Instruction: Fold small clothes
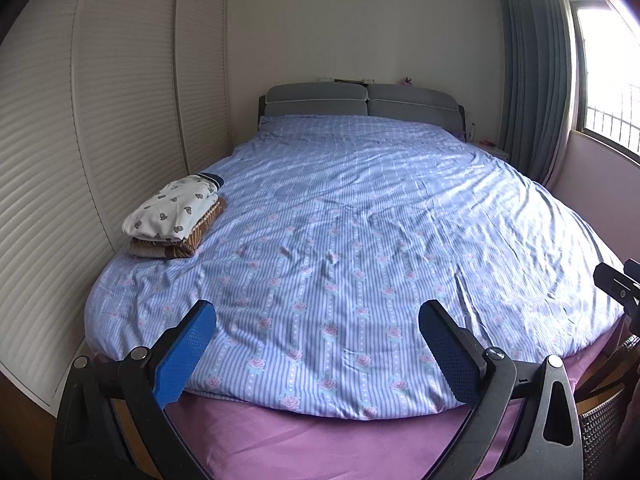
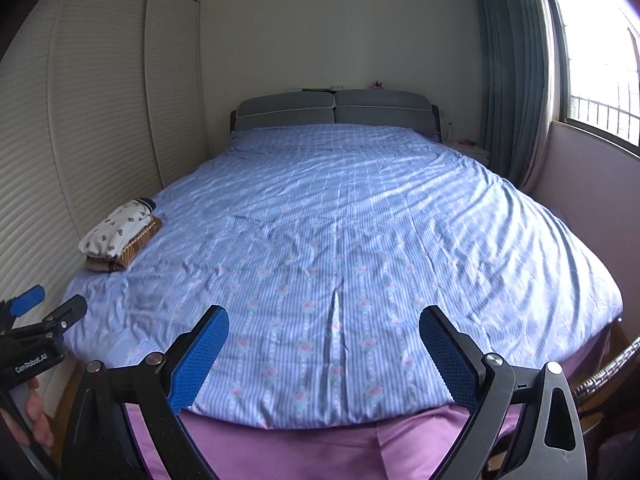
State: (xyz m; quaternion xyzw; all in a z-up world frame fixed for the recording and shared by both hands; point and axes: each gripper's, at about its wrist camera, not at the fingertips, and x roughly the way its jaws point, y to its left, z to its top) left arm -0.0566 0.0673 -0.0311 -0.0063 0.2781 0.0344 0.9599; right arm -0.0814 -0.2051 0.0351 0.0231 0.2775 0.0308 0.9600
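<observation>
The left wrist view is catching, at its right edge, a sliver of the right gripper, while the right wrist view is showing the left gripper at its own left edge with the fingers of the person's hand wrapping its handle. Both claws are standing released, blue pads spread wide with nothing between them: the left gripper and the right gripper are both hanging over the foot of the bed. The task's things, a small stack of folded clothes, are lying near the left edge of the blue striped duvet, close to the louvred wardrobe doors; a white printed garment is sitting on top of a brown patterned one. The rest of the duvet is lying open and wrinkled up to the grey headboard. A pink sheet is showing under the duvet's near edge. On the right, teal curtains are hanging beside a bright window, and a dark wicker piece is crowding the lower right corner just beside the bed, nearest the right gripper.
</observation>
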